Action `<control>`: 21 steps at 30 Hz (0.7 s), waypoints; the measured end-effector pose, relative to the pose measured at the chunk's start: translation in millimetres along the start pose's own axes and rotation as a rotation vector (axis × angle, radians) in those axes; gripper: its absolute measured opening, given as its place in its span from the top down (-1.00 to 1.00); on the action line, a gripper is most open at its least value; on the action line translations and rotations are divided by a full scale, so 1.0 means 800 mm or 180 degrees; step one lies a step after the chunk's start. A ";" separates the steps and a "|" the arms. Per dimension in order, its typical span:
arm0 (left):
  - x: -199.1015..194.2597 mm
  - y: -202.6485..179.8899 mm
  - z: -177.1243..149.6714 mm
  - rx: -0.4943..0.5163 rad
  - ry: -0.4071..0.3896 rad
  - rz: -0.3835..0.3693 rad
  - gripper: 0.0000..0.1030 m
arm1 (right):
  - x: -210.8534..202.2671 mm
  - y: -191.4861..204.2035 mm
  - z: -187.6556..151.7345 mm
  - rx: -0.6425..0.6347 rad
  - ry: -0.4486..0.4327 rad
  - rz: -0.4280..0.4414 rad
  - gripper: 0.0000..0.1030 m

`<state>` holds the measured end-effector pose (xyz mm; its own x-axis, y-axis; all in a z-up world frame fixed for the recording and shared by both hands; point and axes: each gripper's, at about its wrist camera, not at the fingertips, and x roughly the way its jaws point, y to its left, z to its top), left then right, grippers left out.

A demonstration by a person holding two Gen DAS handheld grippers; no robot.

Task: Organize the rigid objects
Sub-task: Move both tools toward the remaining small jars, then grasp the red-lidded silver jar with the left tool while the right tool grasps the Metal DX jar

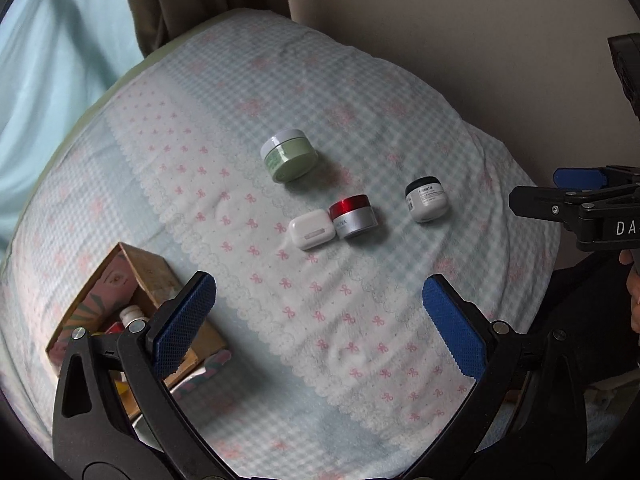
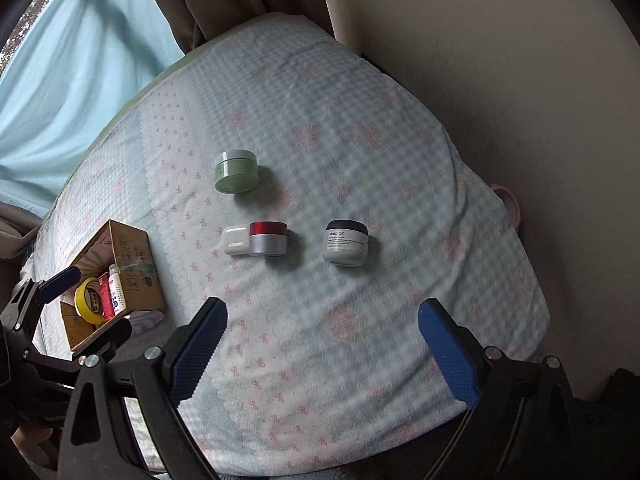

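Jars lay scattered on my bow-print blanket: the green jar farthest back, the red-lidded jar touching the white case, the black-lidded jar apart to their right. My left gripper and right gripper both gaped wide, holding nothing. Near my left claw sat the cardboard box.
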<state>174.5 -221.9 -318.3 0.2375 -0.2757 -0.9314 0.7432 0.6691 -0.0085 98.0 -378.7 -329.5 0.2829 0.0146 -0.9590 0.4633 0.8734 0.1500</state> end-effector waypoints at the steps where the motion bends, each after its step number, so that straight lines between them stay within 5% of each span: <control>1: 0.012 -0.005 0.005 0.0104 0.0025 0.0011 -1.00 | 0.011 -0.005 0.006 0.0005 0.0037 0.0001 -0.85; 10: 0.146 -0.038 0.028 0.1109 0.0325 0.0020 -0.94 | 0.115 -0.033 0.038 0.0159 0.0300 0.0019 -0.85; 21: 0.250 -0.075 0.028 0.2118 0.0515 -0.0149 -0.42 | 0.217 -0.053 0.052 0.0501 0.0521 0.0115 -0.66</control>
<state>191.0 -332.7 -495.6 0.1378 -0.1528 -0.9786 0.9888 0.0784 0.1270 162.6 -433.7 -492.3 0.1675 0.1345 -0.9767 0.5843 0.7844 0.2082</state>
